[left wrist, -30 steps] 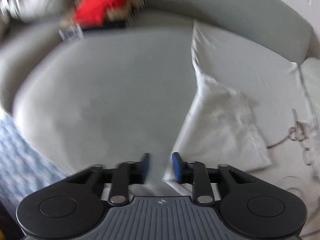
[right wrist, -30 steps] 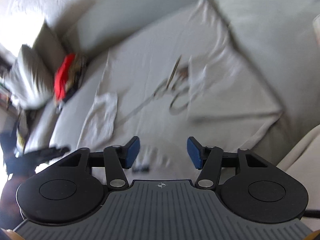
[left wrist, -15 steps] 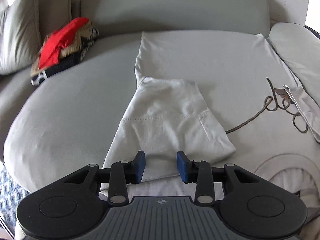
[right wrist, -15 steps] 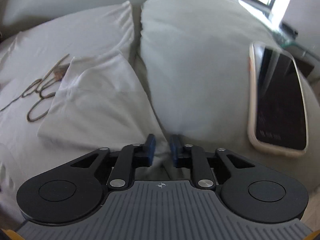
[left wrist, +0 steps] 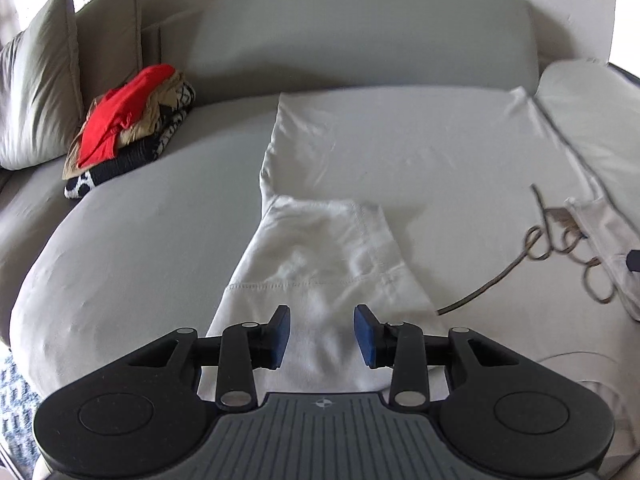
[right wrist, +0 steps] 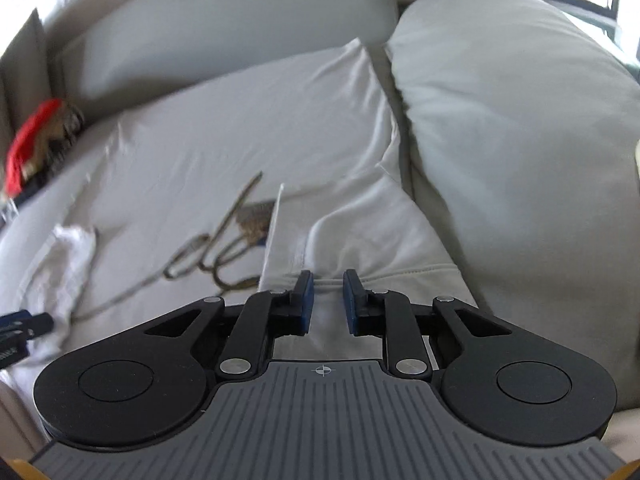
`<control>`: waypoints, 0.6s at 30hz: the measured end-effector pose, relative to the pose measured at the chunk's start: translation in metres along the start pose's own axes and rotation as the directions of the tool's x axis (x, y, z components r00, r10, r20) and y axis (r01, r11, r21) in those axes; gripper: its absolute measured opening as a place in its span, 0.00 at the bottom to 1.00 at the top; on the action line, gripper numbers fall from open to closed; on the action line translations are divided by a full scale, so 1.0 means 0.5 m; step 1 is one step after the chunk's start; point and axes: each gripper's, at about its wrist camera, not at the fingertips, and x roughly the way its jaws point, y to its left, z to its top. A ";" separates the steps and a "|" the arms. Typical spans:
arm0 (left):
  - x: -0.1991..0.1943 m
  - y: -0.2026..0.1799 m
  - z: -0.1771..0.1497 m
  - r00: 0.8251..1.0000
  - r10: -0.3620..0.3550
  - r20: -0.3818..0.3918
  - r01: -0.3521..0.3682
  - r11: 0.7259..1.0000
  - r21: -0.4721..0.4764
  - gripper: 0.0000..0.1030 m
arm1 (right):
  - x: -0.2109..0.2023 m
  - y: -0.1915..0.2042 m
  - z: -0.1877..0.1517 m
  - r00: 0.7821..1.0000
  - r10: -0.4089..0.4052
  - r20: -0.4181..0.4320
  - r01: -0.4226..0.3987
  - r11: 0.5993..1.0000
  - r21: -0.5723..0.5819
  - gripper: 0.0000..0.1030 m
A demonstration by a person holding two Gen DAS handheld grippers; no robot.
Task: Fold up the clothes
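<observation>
A white garment lies spread flat on a grey sofa seat, with brown script lettering on its chest. Its left sleeve is folded in over the body. My left gripper is open just above that sleeve's near end. In the right wrist view the right sleeve is folded in over the body beside the lettering. My right gripper hovers over the sleeve's cuff end, jaws narrowly apart, with white cloth showing between them.
A pile of folded clothes with a red piece on top sits at the sofa's back left, by two grey cushions. The sofa's padded arm rises to the right of the garment. A patterned rug shows at lower left.
The left gripper's jaws have opened wider over the folded left sleeve. The right gripper swung left from the sofa arm and phone to the right sleeve; its jaws are slightly wider.
</observation>
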 end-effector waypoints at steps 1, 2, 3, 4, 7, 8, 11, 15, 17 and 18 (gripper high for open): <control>-0.001 0.001 -0.005 1.000 -0.001 -0.008 0.001 1.000 0.002 0.34 | -0.006 0.004 -0.005 1.000 -0.009 -0.002 0.009 1.000 -0.029 0.22; -0.005 0.002 -0.011 1.000 -0.002 -0.013 0.002 1.000 0.004 0.34 | -0.012 0.007 -0.011 1.000 -0.016 -0.006 0.015 0.998 -0.053 0.22; -0.008 0.003 -0.017 1.000 -0.004 -0.018 0.004 1.000 0.007 0.34 | -0.025 0.007 -0.019 1.000 -0.016 -0.021 0.015 0.998 -0.061 0.22; -0.012 0.004 -0.024 1.000 -0.005 -0.023 0.005 1.000 0.009 0.34 | -0.038 0.006 -0.028 0.999 -0.014 -0.038 0.011 0.998 -0.064 0.22; -0.040 0.004 -0.046 0.999 -0.008 -0.040 0.009 1.000 0.022 0.34 | -0.086 -0.020 -0.060 0.992 0.041 -0.118 -0.041 0.999 0.004 0.22; -0.052 0.002 -0.053 0.999 -0.014 -0.050 0.016 0.999 0.032 0.34 | -0.102 -0.026 -0.073 0.988 0.059 -0.143 -0.056 0.998 0.021 0.25; -0.088 -0.005 -0.075 0.996 -0.033 -0.078 0.038 0.998 0.059 0.35 | -0.137 -0.026 -0.111 0.967 0.118 -0.226 -0.118 0.993 0.011 0.34; -0.135 -0.014 -0.098 0.994 -0.072 -0.077 0.080 0.992 0.097 0.40 | -0.167 -0.023 -0.140 0.951 0.155 -0.266 -0.154 0.988 0.022 0.35; -0.156 -0.024 -0.101 0.994 -0.101 -0.049 0.105 0.989 0.101 0.43 | -0.183 -0.014 -0.132 0.967 0.158 -0.201 -0.158 0.987 0.016 0.35; -0.156 -0.031 -0.102 0.994 -0.100 -0.046 0.105 0.989 0.109 0.44 | -0.189 -0.009 -0.127 0.972 0.163 -0.170 -0.163 0.986 0.016 0.35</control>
